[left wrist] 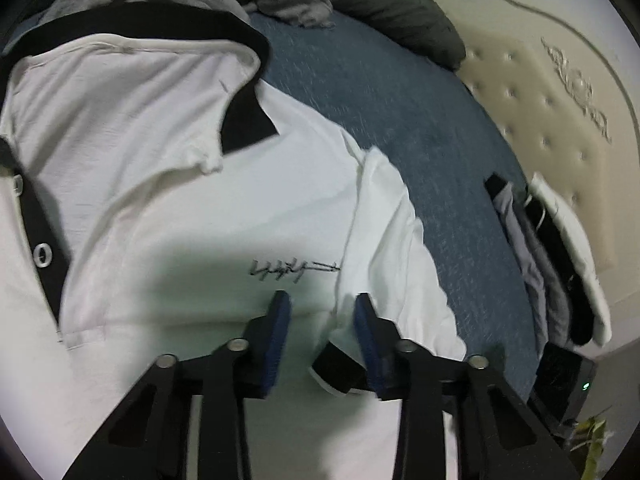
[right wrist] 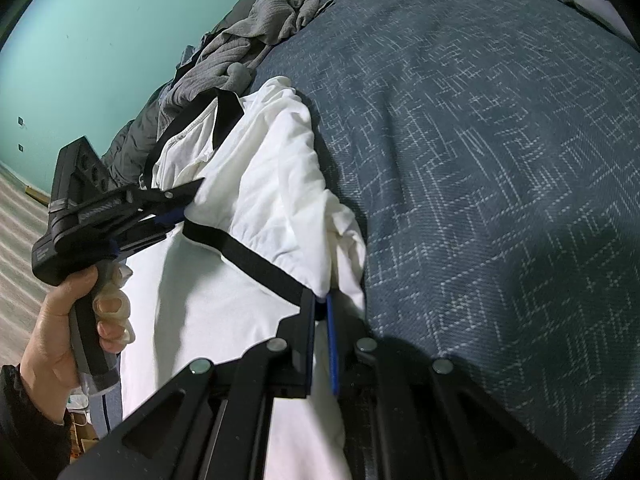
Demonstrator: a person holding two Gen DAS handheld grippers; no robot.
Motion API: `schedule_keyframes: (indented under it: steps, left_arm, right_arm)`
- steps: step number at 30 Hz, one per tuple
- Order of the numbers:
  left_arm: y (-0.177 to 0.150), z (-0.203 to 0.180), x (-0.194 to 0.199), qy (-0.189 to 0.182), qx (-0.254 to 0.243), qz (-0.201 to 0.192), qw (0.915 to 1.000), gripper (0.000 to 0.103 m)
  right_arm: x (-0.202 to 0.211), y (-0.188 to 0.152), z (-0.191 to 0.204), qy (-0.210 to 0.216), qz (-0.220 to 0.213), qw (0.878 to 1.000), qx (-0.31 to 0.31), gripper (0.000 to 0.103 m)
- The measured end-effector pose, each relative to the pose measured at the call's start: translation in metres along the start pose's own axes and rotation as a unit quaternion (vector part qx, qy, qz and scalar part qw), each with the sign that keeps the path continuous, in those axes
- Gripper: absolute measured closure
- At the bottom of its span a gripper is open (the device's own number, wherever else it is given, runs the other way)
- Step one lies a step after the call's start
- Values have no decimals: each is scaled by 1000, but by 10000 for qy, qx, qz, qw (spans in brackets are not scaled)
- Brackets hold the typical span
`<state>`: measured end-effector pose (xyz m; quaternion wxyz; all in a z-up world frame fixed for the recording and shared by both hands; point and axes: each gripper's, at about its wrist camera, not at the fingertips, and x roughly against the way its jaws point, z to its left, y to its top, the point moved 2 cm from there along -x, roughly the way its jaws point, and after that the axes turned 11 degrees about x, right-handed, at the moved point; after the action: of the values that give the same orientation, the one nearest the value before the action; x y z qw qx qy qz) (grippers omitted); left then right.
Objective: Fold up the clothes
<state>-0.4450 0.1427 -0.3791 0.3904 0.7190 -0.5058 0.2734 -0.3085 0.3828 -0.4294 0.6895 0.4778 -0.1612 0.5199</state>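
— Where was the shirt, and how much free room was around it?

— The white polo shirt (left wrist: 168,184) lay on the blue bedspread (right wrist: 500,168). To its right the bedspread was bare and wide. At the far side a grey crumpled garment (right wrist: 248,52) touched the collar, and a stack of folded clothes (left wrist: 556,264) stood near the padded headboard (left wrist: 560,92).

— What was hard to see?

— The lower part of the shirt was cut off by both gripper frames. The small black writing on the chest was blurred.

— And the jaws?

— The left gripper (left wrist: 322,304) had its jaws apart, over the shirt near the sleeve's black cuff (left wrist: 336,368); whether they touched the cloth, I could not tell. The right gripper (right wrist: 322,300) was nearly closed, clamped on the corner of the sleeve hem, it seemed. A hand (right wrist: 68,320) held the left gripper's handle.
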Motion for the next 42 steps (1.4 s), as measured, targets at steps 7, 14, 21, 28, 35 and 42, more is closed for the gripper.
schedule_keyframes:
  steps: [7,14,21,28,35,42]
  left_arm:
    - [2,-9,1,82,-150,-98,9998,99]
    - [15,-4,23,600,-127,-627,9961,100]
    - [9,3,18,631,-165,-465,9968,99]
    - [11,1,17,529,-195,-450,9974,99]
    - [10,-3,19,512,-278,-425,9974,99]
    - [12,3,15,648,-190,-481,9966,99]
  right_arm:
    - [3,0,0,26,-18,10000,-1,98]
    - [8,0,11,73,-41,9999,127,98]
    - [10,0,4,247,-185,9995,-92,98]
    - [8,8,8,400,-465,9978,-255,56]
    - [-4,9,11,285,-395,9987,-117,94]
    - [13,3,2,401,-422,9974,-421,97]
